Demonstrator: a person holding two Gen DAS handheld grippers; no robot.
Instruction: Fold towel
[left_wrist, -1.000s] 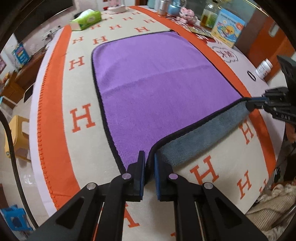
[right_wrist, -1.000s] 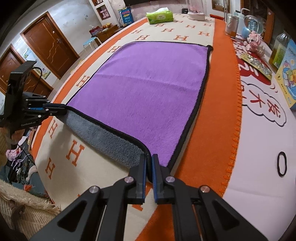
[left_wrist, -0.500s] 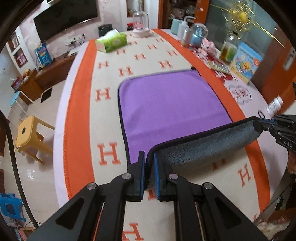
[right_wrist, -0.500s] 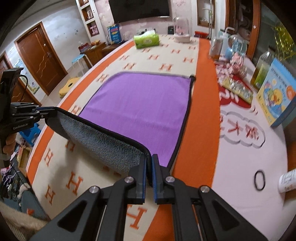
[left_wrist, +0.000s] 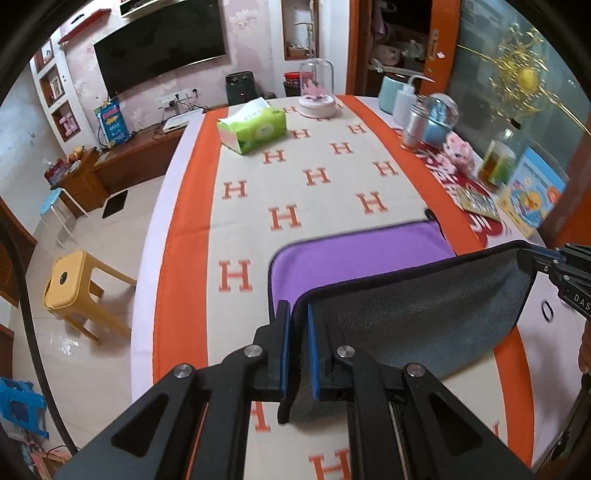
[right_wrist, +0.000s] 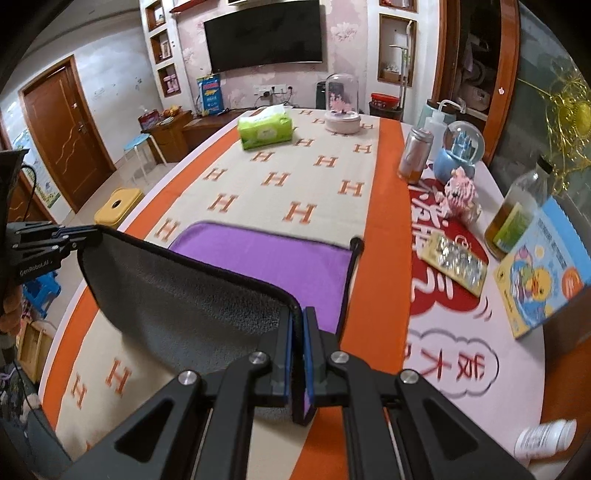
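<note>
The towel is purple (left_wrist: 362, 258) on top and grey (left_wrist: 417, 317) underneath, with a black hem. Its far part lies flat on the table; its near edge is lifted and stretched between my two grippers. My left gripper (left_wrist: 298, 314) is shut on the near left corner. My right gripper (right_wrist: 297, 317) is shut on the near right corner. The grey underside (right_wrist: 177, 295) faces both cameras and hides most of the purple side (right_wrist: 280, 258). The right gripper (left_wrist: 532, 254) shows in the left view, the left gripper (right_wrist: 88, 230) in the right view.
An orange and cream H-pattern cloth (left_wrist: 314, 177) covers the table. A green tissue box (left_wrist: 253, 127) and a glass dome (left_wrist: 317, 86) stand at the far end. Bottles, a snow globe (right_wrist: 460, 147), a pink toy, a book (right_wrist: 539, 273) and a pill bottle (right_wrist: 546, 439) line the right side. Stools stand left.
Both grippers have lifted the towel's near edge high and carried it forward over the flat part. Much less of the purple side shows now.
</note>
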